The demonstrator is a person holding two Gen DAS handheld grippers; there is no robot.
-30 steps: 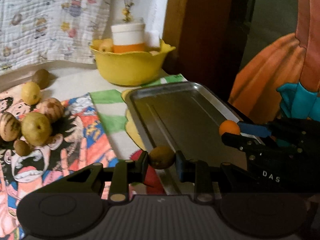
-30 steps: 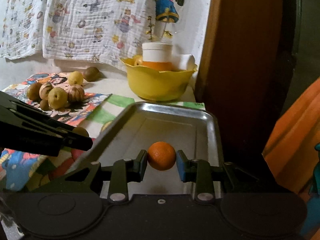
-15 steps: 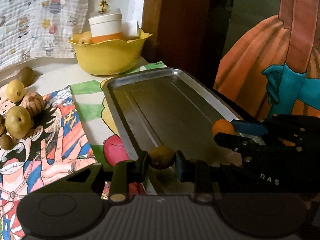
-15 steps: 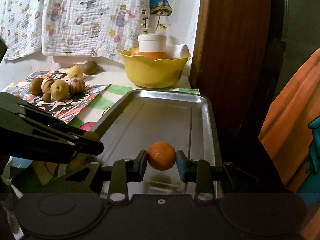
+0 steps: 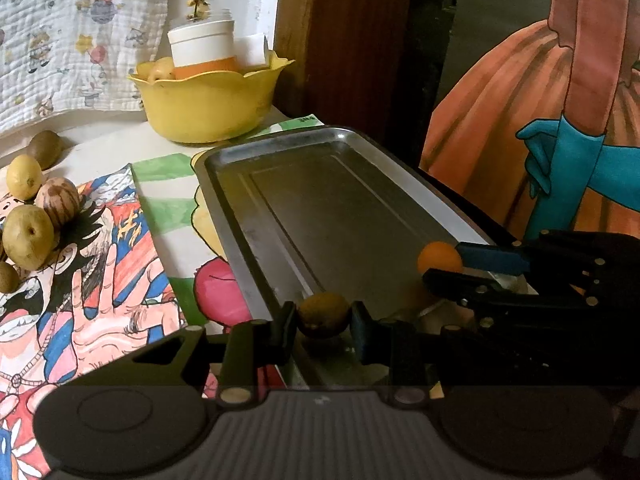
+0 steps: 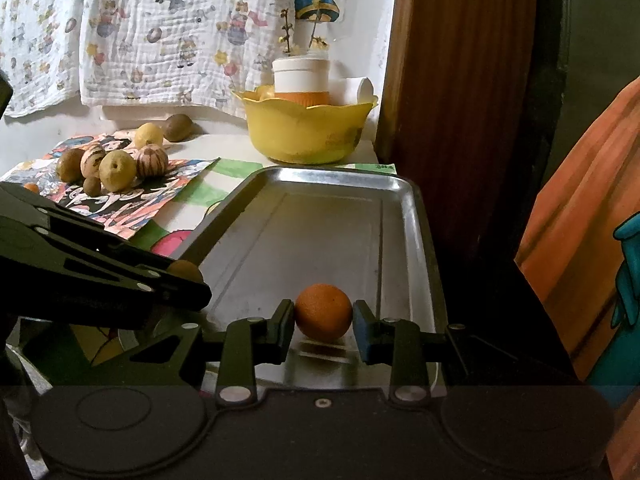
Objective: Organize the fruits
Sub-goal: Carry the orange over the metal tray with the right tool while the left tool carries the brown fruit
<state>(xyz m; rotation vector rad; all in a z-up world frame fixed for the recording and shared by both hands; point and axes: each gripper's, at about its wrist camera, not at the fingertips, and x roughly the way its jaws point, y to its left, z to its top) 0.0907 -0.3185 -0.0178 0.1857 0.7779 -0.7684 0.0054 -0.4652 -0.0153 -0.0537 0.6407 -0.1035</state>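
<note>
Gripping kiwi (image 5: 323,314) and orange (image 6: 323,312)

Orange (image 6: 323,312), brown kiwi (image 5: 323,314), held over tray (image 5: 332,208)

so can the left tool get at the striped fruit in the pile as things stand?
Probably not yet. The left tool is shut on a brown fruit over the tray, so it has no free grip. The path to the striped fruit looks open otherwise.
</note>
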